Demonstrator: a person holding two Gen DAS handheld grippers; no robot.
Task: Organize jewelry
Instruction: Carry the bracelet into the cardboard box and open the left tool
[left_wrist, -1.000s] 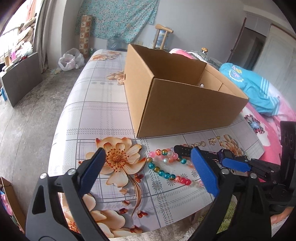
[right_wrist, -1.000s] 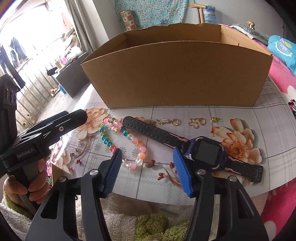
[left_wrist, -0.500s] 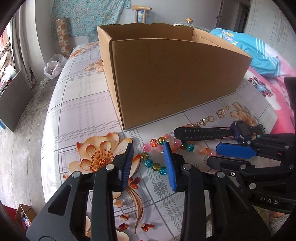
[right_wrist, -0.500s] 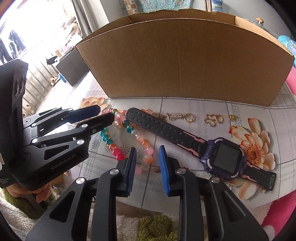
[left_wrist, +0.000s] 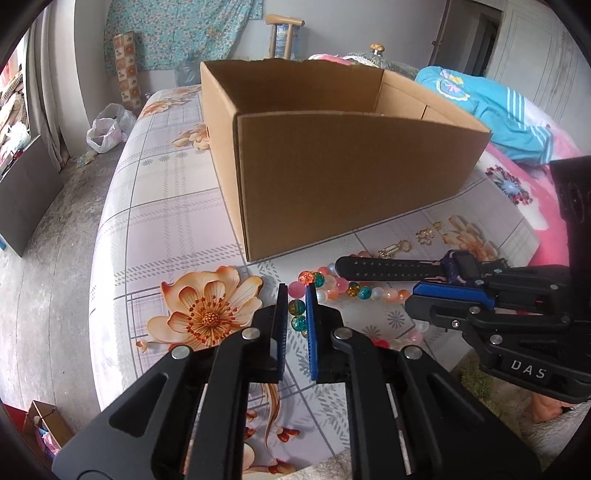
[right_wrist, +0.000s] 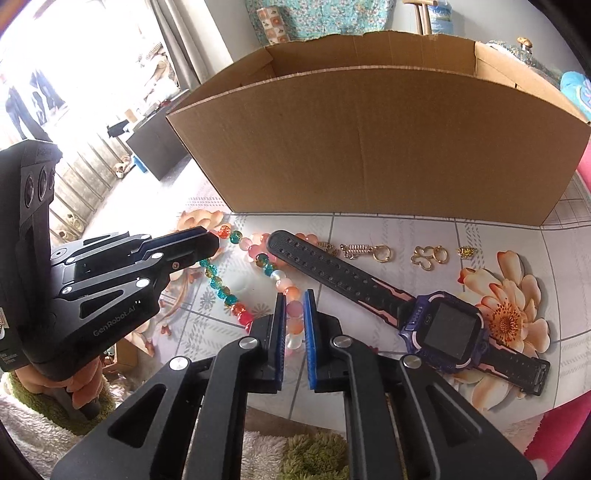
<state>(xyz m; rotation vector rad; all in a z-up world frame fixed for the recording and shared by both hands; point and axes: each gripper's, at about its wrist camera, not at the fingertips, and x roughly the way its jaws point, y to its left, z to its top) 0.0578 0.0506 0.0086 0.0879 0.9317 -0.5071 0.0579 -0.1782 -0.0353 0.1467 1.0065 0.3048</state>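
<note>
Both grippers have just been closing on the bead necklace (right_wrist: 258, 266) lying on the flowered tablecloth (left_wrist: 162, 229) before the cardboard box (right_wrist: 369, 140). The left gripper (left_wrist: 296, 299), reading "GenRobot.AI", is pinching beads; the right gripper (right_wrist: 294, 306), reading "DAS", is pinching pink beads.

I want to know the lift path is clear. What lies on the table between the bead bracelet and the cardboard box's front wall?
In the right wrist view, only bare floral tablecloth lies between the bead bracelet and the cardboard box.
</note>
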